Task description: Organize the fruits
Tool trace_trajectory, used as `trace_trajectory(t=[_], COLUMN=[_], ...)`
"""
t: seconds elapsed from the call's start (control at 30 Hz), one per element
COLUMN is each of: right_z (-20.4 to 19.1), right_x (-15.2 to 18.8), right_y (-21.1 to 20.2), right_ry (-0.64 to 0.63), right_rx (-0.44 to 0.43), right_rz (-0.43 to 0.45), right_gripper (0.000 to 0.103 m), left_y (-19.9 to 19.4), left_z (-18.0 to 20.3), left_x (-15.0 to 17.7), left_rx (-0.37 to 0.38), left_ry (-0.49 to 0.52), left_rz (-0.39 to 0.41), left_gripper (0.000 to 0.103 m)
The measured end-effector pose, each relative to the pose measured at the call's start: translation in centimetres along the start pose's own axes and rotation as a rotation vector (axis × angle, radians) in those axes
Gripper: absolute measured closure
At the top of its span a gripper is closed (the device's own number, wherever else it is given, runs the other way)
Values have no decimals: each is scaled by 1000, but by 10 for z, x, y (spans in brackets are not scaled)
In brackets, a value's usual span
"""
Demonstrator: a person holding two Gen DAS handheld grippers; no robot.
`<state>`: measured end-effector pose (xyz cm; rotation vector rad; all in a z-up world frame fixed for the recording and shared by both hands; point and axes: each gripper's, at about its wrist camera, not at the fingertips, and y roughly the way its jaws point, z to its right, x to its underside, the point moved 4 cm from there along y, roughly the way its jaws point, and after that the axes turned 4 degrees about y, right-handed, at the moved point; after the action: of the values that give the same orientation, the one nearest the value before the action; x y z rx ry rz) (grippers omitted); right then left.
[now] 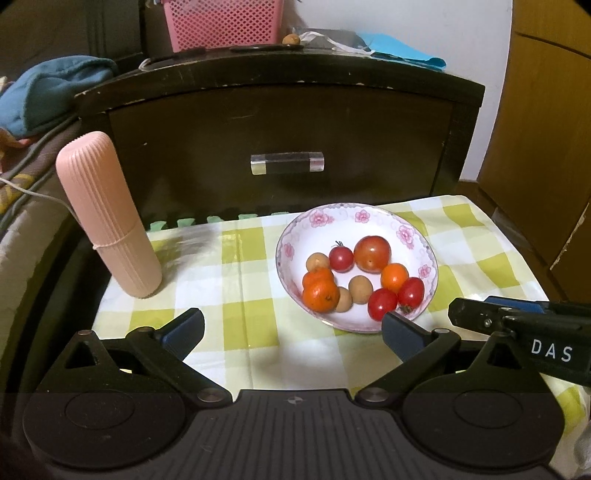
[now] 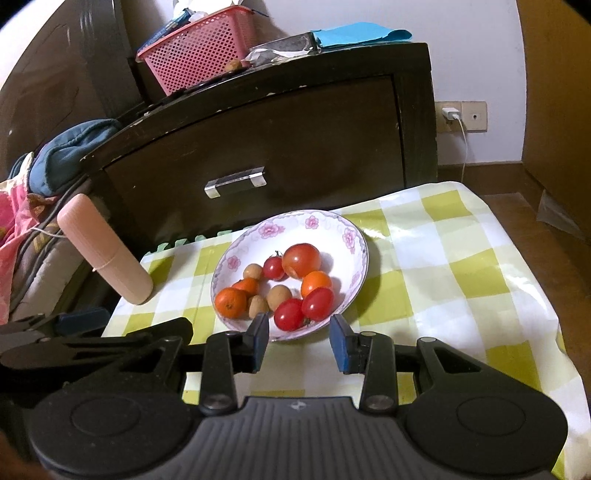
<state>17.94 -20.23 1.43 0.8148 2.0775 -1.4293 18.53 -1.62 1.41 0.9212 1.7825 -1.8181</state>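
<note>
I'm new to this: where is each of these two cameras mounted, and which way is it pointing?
Left wrist view: sits on the left hand-held gripper, looking forward and down at the checked tablecloth and pink ribbed case; its own fingers spread wide, the right hand-held gripper enters at right.
Right wrist view: sits on the right hand-held gripper, aimed at the bowl of fruit; its fingers stand narrower, empty.
Shared: bowl, case, dark drawer cabinet, pink basket.
</note>
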Motion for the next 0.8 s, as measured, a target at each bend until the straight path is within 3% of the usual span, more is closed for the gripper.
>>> trace_trajectory(t=[0.53,0.8], right_z=[-4,-11], right_x=[17,37], right_y=[-19,-35], right_ry=[9,-10], right_rx=[2,12], right_rz=[-4,-14], right_gripper=[68,68], left_y=[-19,-33], left_z=[0,3], left_x=[20,36], left_rx=[25,-31], left_ry=[-25,33], left_rz=[-17,-34], left_gripper=[0,0])
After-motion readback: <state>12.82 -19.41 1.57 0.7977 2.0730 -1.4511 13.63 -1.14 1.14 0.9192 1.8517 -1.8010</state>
